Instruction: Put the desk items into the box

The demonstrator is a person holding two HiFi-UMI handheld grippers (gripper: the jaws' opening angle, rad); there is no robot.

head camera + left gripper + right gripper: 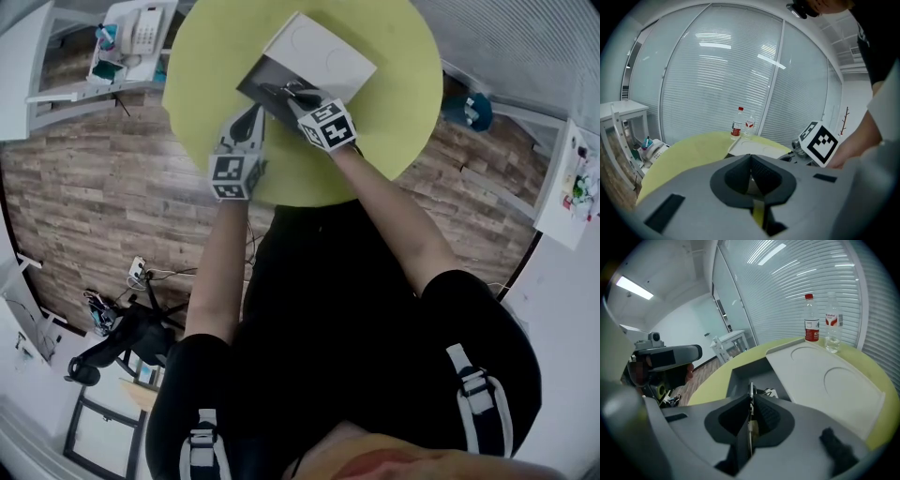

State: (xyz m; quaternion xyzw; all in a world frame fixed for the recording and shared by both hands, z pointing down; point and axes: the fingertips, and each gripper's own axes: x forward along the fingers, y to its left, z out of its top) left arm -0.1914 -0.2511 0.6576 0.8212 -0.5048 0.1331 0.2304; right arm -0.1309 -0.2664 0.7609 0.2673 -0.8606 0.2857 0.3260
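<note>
A grey box [265, 77] with a white lid [323, 52] hinged back stands on the round yellow-green table [394, 122]. My right gripper [287, 93] hangs over the box's open compartment [749, 373], shut on a thin flat pale item [751, 394] held on edge. Small dark items [769, 393] lie inside the box. My left gripper [253, 116] is just left of the box, over the table, and its pads [761, 171] meet at the tips with nothing seen between them. In the left gripper view the right gripper's marker cube [820, 140] shows beside the lid [757, 147].
Two bottles [812, 324] [832, 329] stand at the table's far edge behind the lid. A white side desk with a telephone [141, 28] is at the upper left. A black chair [122, 342] and cables sit on the wooden floor to the left.
</note>
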